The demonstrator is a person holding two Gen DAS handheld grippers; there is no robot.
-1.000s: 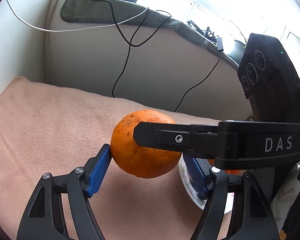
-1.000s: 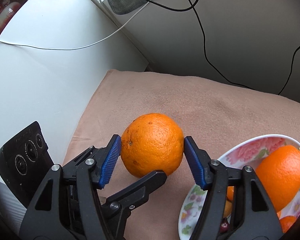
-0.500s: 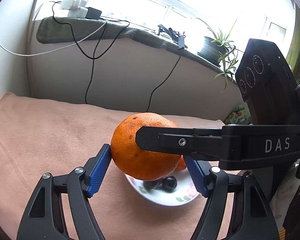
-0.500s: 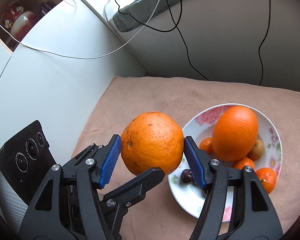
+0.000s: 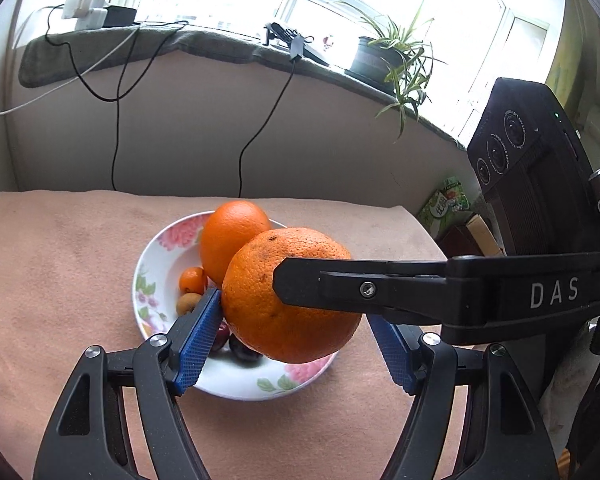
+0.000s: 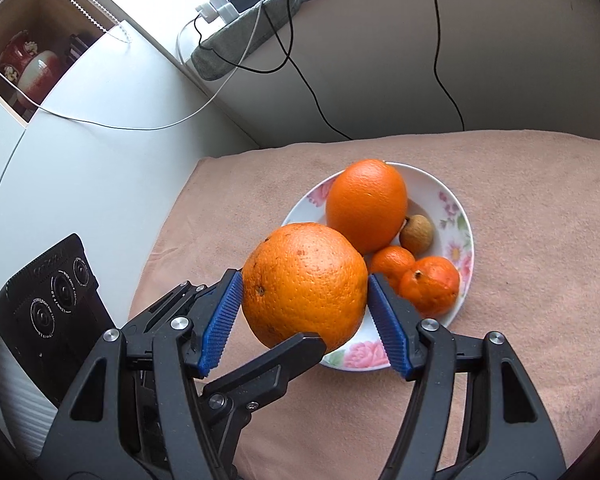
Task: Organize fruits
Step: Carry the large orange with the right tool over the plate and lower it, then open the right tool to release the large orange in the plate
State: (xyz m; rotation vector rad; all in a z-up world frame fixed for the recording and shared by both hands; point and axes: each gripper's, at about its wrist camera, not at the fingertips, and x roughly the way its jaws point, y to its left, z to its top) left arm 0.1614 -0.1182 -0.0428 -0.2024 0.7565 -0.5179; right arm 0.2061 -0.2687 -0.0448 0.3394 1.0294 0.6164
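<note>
A large orange (image 5: 292,296) (image 6: 306,284) is held in the air between both grippers, which cross at right angles. My left gripper (image 5: 296,340) has its blue pads on the orange's sides; the right gripper's finger (image 5: 380,284) lies across its front. My right gripper (image 6: 304,316) is shut on the orange, above the near edge of a flowered plate (image 6: 456,216) (image 5: 156,248). The plate holds another big orange (image 6: 366,204) (image 5: 232,232), small mandarins (image 6: 430,284), a brown fruit (image 6: 416,234) and dark fruits (image 5: 242,346).
The plate sits on a pink cloth (image 6: 520,280) (image 5: 52,280). Black cables (image 5: 118,120) hang down the back wall. A white cabinet (image 6: 80,160) stands to the left. A potted plant (image 5: 396,60) is on the windowsill.
Both grippers have carried the orange higher and over toward the plate; the plate and its fruits have come fully into view under the orange.
</note>
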